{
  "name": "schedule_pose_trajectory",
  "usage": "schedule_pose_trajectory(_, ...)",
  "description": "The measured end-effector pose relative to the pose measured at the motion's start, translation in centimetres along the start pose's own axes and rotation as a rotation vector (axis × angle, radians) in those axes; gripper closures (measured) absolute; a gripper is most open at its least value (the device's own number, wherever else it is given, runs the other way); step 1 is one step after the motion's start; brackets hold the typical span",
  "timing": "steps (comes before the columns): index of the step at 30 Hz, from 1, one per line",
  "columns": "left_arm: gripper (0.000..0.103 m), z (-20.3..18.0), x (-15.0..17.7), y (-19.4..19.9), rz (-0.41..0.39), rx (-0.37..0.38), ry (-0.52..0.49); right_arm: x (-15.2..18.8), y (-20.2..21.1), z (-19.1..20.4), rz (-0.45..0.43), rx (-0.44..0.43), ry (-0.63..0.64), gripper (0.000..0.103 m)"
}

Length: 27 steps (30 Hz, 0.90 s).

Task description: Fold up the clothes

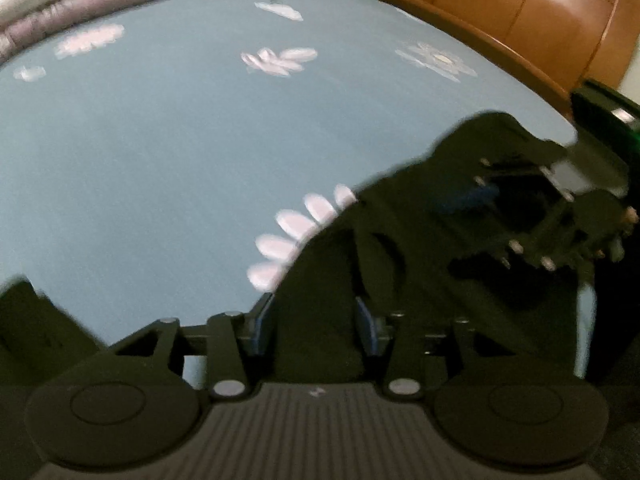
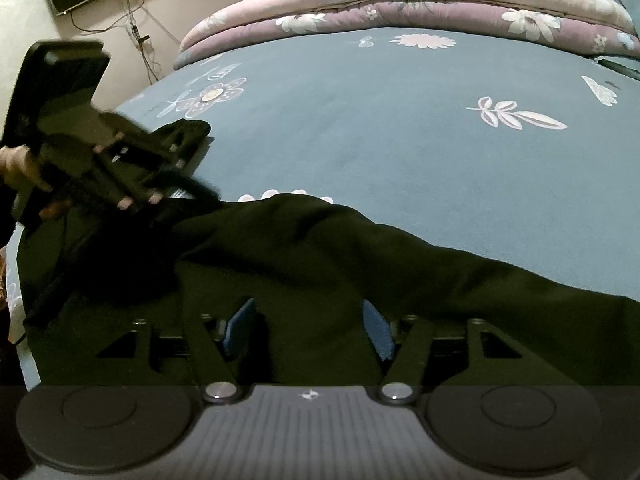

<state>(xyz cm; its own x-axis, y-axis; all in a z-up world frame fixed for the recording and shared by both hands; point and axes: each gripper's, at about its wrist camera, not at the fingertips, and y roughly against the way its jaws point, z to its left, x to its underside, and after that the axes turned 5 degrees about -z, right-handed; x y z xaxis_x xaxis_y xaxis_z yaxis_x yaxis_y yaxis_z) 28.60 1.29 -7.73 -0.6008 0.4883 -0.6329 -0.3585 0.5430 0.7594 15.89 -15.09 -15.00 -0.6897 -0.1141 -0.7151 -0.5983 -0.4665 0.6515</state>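
We see a dark garment point(image 2: 320, 256) lying on the blue flowered bedsheet point(image 2: 400, 120), from six toward three o'clock in the right wrist view. Our right gripper point(image 2: 310, 330) stands spread, cloth between its pads unpinched. Our left gripper point(image 1: 316, 328) is likewise parted over the cloth, at nine o'clock from the right one.

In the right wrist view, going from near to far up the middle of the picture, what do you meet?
Right gripper → dark garment → blue flowered bedsheet → folded floral quilt along the far edge of the bed.
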Motion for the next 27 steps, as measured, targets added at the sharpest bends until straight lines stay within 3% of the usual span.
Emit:
schedule_pose_trajectory(3,0.061,0.0,-1.1,-0.5,-0.024,0.026,-0.052,0.0,0.1,-0.1,0.000,-0.001,-0.002,0.037)
schedule_pose_trajectory(6,0.061,-0.6,-1.7,-2.3,0.035,0.029,-0.166,0.0,0.1,-0.1,0.000,-0.003,-0.001,0.037)
schedule_pose_trajectory(9,0.061,-1.0,-2.3,-4.0,0.072,0.089,-0.228,0.0,0.0,-0.3,0.001,-0.006,-0.001,0.037)
schedule_pose_trajectory(12,0.060,-1.3,-2.9,-5.0,0.044,0.132,-0.261,-0.1,0.0,-0.2,0.002,-0.005,0.002,0.037)
schedule_pose_trajectory(15,0.060,-0.3,-3.4,-5.4,-0.023,0.131,-0.197,0.0,0.1,-0.2,0.001,-0.004,0.003,0.037)
schedule_pose_trajectory(18,0.051,1.8,-3.0,-4.2,-0.100,0.098,-0.101,0.1,0.2,0.0,0.000,-0.001,0.007,0.037)
schedule_pose_trajectory(22,0.056,6.0,-1.4,-1.6,-0.206,0.015,0.121,0.1,0.2,0.0,0.000,-0.001,0.009,0.037)
schedule_pose_trajectory(24,0.056,7.2,-0.8,-0.5,-0.223,0.043,0.212,0.1,0.2,0.0,0.000,-0.002,0.008,0.037)
schedule_pose_trajectory(27,0.056,6.7,-0.6,0.0,-0.209,0.187,0.258,-0.1,0.0,-0.1,-0.001,-0.004,0.001,0.037)
